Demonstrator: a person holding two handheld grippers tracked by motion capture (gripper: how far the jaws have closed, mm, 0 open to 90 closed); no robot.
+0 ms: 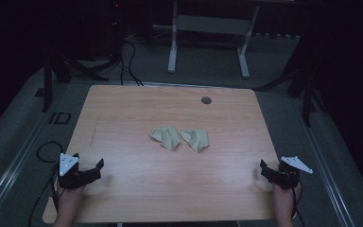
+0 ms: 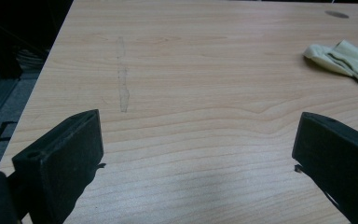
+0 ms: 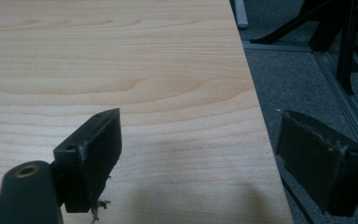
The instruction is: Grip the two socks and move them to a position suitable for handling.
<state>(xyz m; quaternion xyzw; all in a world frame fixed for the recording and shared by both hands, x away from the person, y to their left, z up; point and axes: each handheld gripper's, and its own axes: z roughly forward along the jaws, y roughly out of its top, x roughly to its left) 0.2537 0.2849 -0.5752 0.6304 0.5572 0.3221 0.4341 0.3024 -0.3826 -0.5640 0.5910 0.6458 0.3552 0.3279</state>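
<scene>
Two crumpled beige socks lie side by side at the middle of the wooden table (image 1: 137, 189): the left sock (image 1: 167, 137) and the right sock (image 1: 196, 139). The left sock (image 2: 345, 60) also appears far off at the upper right of the left gripper view. My left gripper (image 1: 89, 164) rests near the table's front left corner, held in a hand, with its jaws wide apart and nothing between them (image 2: 198, 133). My right gripper (image 1: 272, 168) is at the front right edge, open and empty (image 3: 200, 126), with one jaw over the table and the other past its rim.
A round cable hole (image 1: 206, 100) sits at the back of the table. A faint pale smear (image 2: 122, 86) runs along the left part of the tabletop. Beyond the table are grey carpet, a white frame's legs (image 1: 172, 56), cables and dark stands.
</scene>
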